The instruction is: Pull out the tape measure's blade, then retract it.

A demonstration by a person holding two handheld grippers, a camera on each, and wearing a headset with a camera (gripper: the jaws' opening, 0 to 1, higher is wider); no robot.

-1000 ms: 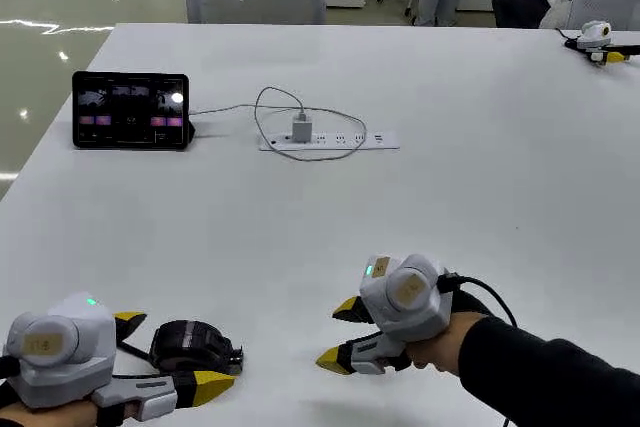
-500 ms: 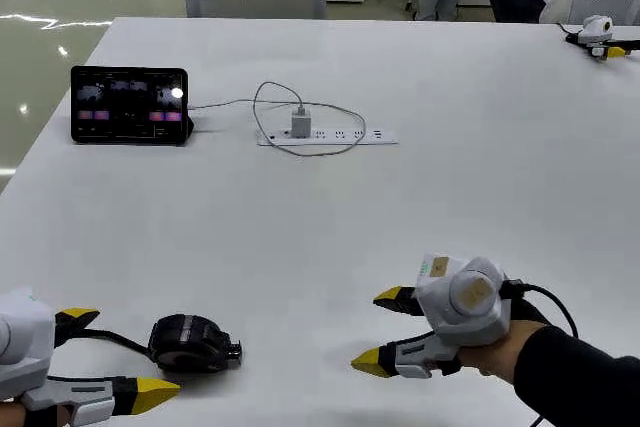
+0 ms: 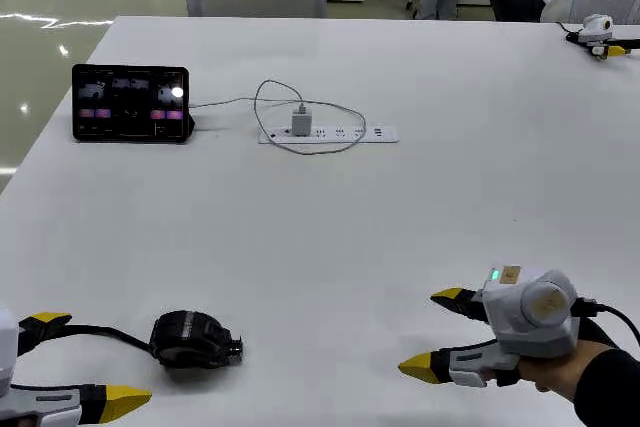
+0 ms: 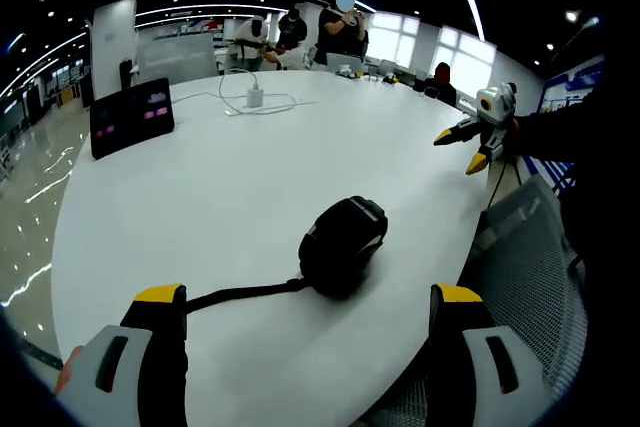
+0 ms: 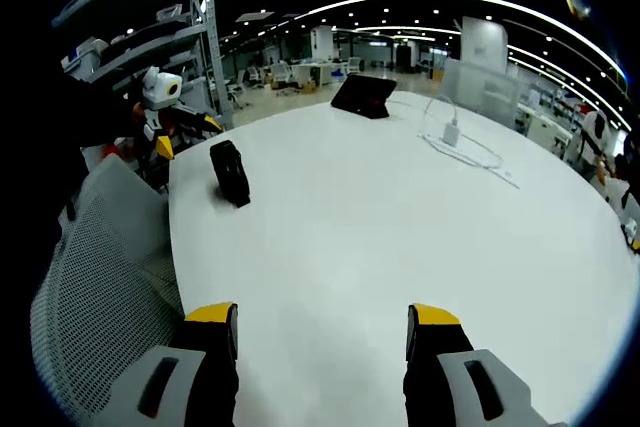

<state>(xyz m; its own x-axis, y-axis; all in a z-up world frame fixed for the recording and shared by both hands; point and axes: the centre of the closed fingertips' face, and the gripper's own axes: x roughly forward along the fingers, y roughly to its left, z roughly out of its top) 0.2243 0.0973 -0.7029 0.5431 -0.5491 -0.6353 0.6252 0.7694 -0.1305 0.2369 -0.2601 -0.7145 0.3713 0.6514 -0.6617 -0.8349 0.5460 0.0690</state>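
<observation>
One black tape measure (image 3: 195,340) is lying on the white tabletop (image 3: 400,207), between two hand-held grippers and apart from both. One black strap (image 3: 105,333) is trailing from its case toward the left hand-held gripper (image 3: 85,360).

Left hand-held gripper: its yellow-tipped jaws are standing wide apart and gripping nothing. In the left gripper view the tape measure is sitting just ahead of the gap between the jaws, and the strap is ending beside one jaw tip; whether the two are touching cannot be told.

Right hand-held gripper (image 3: 433,332): a hand is holding it well to the other side of the tape measure. Its jaws are also spread wide, enclosing nothing and pointing back toward the tape measure across bare tabletop.

Beyond the tape measure, toward the far edge, are lying one tablet (image 3: 130,103) with a lit screen, propped upright, and one white power strip (image 3: 345,136) carrying one white charger (image 3: 301,126). One white cable (image 3: 225,104) is looping around the charger and running to the tablet. A third gripper (image 3: 598,35) is resting at the far corner, diagonally opposite the tape measure.
</observation>
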